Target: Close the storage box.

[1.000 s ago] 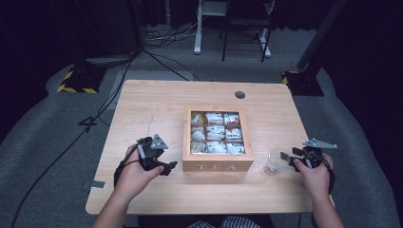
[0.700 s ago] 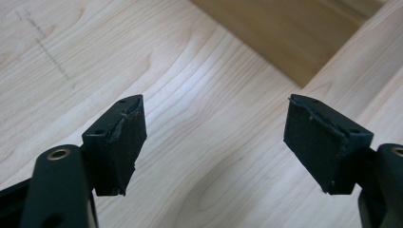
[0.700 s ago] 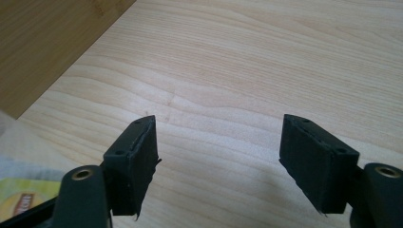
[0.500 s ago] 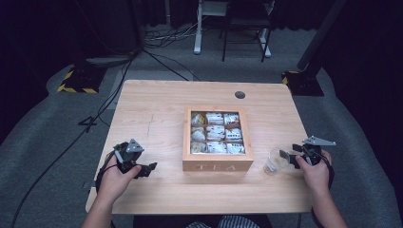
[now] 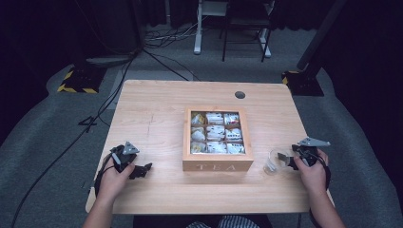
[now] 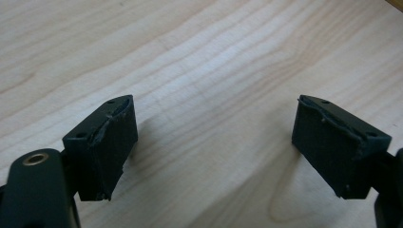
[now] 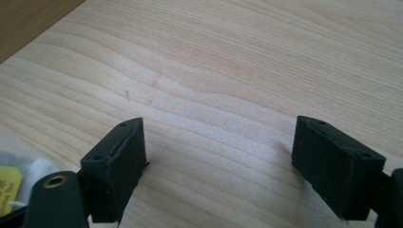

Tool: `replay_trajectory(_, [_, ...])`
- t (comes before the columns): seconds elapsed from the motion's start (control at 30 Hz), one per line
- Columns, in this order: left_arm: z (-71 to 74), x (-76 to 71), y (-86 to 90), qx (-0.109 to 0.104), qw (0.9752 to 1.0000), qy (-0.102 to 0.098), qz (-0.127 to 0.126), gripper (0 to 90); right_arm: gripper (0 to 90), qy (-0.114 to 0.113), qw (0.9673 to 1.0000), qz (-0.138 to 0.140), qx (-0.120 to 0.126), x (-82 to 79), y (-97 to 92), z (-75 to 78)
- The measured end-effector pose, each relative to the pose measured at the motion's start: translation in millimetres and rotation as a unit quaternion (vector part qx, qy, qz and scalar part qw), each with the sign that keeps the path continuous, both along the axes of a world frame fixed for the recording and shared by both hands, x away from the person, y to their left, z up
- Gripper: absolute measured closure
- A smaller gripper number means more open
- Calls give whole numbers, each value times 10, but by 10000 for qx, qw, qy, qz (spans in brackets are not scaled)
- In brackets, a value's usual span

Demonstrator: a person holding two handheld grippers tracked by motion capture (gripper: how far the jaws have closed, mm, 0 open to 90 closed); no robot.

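A wooden tea box (image 5: 216, 165) marked TEA stands open at the middle of the table, its compartments filled with tea bags (image 5: 215, 132). A small clear cup (image 5: 272, 164) stands just right of the box. My right gripper (image 5: 285, 158) rests beside the cup, open; its jaws have just been opening, and in the right gripper view (image 7: 218, 156) there is only bare wood between them. A white thing with a yellow tag (image 7: 10, 184) lies by its left jaw. My left gripper (image 5: 141, 169) lies low at the front left, its jaws also just opening, empty (image 6: 214, 142).
The light wooden table (image 5: 152, 109) has a round cable hole (image 5: 240, 95) at the back right. Cables run over the grey floor (image 5: 57, 128) to the left. The box's brown side (image 7: 28, 19) is in the corner of the right gripper view.
My left hand has moved left, toward the front edge and down to the tabletop. The right hand has stayed by the cup.
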State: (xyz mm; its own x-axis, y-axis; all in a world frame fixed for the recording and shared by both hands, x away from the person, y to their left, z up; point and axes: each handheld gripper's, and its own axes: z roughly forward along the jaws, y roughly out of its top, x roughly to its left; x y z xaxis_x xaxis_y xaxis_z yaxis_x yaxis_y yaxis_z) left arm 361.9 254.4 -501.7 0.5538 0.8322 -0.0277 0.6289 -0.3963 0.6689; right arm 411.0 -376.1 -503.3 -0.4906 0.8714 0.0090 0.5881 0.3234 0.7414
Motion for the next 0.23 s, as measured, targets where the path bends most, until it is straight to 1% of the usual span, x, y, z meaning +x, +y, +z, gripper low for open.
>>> replay_trajectory(0.03, [-20,7,14,-28,9999,-105,-4,146,184,-18,10000,-4,-40,0,8,-2])
replay_trajectory(0.07, [-28,11,9,-73,9999,-108,37,134,176,-14,10000,-10,-61,1,13,-1])
replay_trajectory(0.1, [-25,14,12,-28,9999,-111,8,131,169,-5,10000,-8,-69,1,16,-2])
replay_trajectory(0.13, [-27,13,10,-12,9999,-135,33,129,165,4,10000,1,-73,4,19,-2])
replay_trajectory(0.23, [-32,13,-10,-10,9997,-105,213,99,162,12,10000,14,-59,7,18,-3])
